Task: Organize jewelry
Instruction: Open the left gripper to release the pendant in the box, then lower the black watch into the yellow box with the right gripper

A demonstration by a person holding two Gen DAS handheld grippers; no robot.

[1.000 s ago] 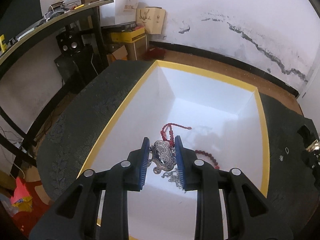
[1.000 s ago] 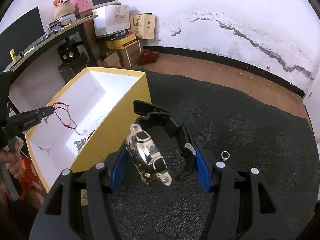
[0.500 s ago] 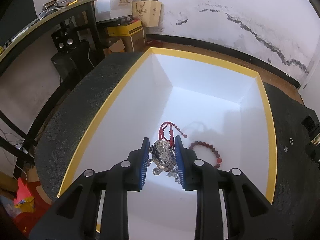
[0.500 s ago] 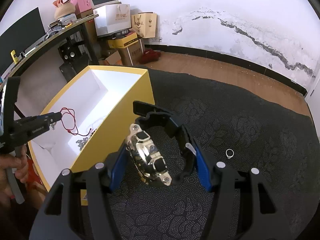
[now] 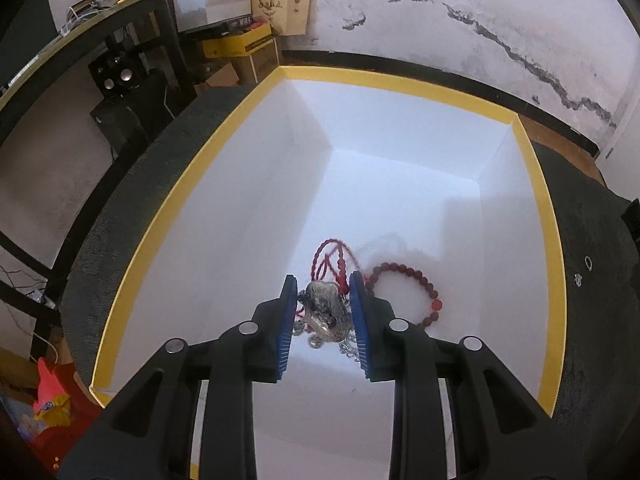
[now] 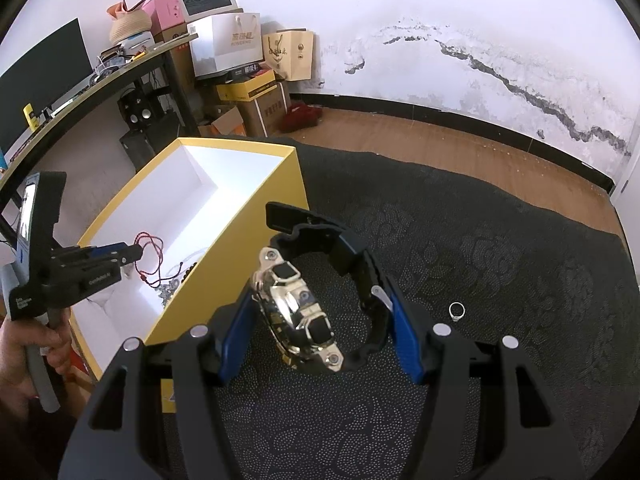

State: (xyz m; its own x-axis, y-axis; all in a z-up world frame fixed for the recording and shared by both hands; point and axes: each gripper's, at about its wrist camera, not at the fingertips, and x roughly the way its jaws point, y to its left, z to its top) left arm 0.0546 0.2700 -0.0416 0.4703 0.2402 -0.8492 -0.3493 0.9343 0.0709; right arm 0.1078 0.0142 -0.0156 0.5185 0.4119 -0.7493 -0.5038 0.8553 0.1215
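My left gripper point(image 5: 323, 312) is shut on a silver pendant point(image 5: 323, 310) with a red cord point(image 5: 332, 258) and holds it low inside the yellow-rimmed white box point(image 5: 400, 84). A dark red bead bracelet point(image 5: 404, 292) lies on the box floor just right of it. My right gripper point(image 6: 318, 336) is shut on a gold and black watch point(image 6: 298, 308) above the dark patterned cloth point(image 6: 500, 264), right of the box point(image 6: 240, 240). The left gripper point(image 6: 120, 258) also shows there, reaching into the box. A small silver ring point(image 6: 456, 310) lies on the cloth.
Two small rings point(image 5: 588, 262) lie on the cloth right of the box. A black desk point(image 6: 80, 92) with a monitor, cardboard boxes point(image 6: 256, 96) and paper bags stand at the back left by the white wall. Wooden floor lies beyond the cloth.
My left gripper has moved lower into the box with the pendant; its red cord now rests near the bead bracelet. My right gripper has held the watch nearly still.
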